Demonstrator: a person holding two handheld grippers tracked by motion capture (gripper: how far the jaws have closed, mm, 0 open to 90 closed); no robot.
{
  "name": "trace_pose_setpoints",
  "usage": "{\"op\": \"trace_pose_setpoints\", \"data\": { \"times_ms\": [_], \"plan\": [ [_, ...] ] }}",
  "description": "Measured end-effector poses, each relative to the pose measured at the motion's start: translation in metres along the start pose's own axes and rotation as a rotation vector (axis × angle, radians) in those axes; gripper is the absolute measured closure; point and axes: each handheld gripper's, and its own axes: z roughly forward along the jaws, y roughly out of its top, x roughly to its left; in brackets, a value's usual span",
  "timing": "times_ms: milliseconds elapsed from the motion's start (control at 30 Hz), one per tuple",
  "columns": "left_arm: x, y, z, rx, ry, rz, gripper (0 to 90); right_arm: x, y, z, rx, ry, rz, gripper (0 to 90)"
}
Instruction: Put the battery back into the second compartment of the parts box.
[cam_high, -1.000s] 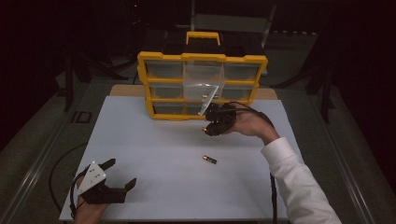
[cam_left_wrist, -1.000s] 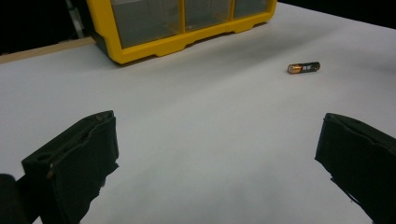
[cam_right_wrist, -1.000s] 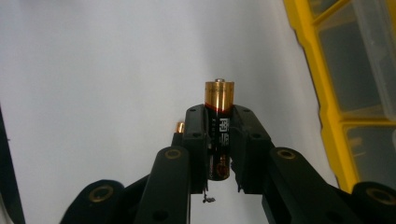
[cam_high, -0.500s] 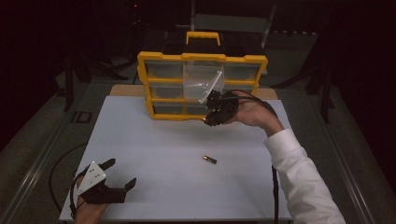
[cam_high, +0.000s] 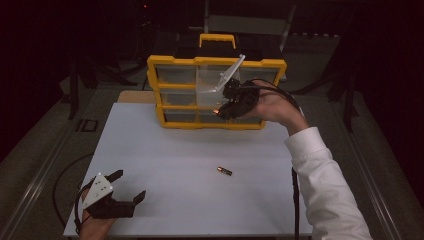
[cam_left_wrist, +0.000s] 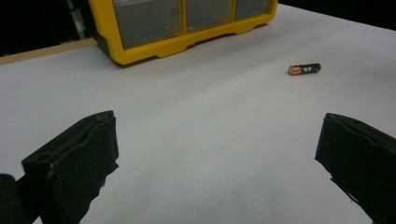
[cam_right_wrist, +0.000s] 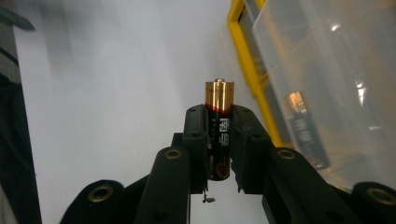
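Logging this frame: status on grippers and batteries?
Right gripper shut on black-and-copper battery beside yellow drawer organizer. Left gripper open. Second battery loose on white table.

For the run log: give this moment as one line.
right gripper: shut on battery, at organizer drawer | left gripper: open | spare battery: on table

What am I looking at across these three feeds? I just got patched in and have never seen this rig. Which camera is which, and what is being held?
There is no robot arm: a person holds a two-jaw gripper in each hand. The high view looks down on a white table from the person's side. The other two cameras ride on the grippers and look along their black jaws. The right gripper is raised in front of the yellow drawer organizer, shut on a battery, its gold end up in the right gripper view, beside a clear drawer. The left gripper rests open near the table's near left corner. A second battery lies loose mid-table.
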Motion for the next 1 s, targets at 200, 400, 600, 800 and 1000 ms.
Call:
{"op": "trace_pose_setpoints", "data": {
  "times_ms": [200, 400, 600, 800, 1000],
  "plan": [
    [0.0, 0.0, 0.0, 0.0, 0.0, 0.001, 0.1, -0.006, 0.007, -0.018, -0.044, -0.009, 0.018, 76.5],
    [0.0, 0.0, 0.0, -0.001, 0.001, 0.003, 0.1, -0.014, 0.015, -0.037, -0.121, -0.02, 0.048, 76.5],
    [0.0, 0.0, 0.0, 0.001, 0.0, 0.002, 0.1, -0.03, 0.019, -0.055, -0.195, -0.066, 0.159, 76.6],
    [0.0, 0.0, 0.0, -0.001, 0.0, 0.0, 0.1, -0.04, 0.021, -0.054, -0.192, -0.108, 0.214, 76.5],
    [0.0, 0.0, 0.0, 0.0, 0.0, 0.0, 0.1, -0.048, 0.02, -0.051, -0.184, -0.145, 0.275, 75.7]
  ]
}}
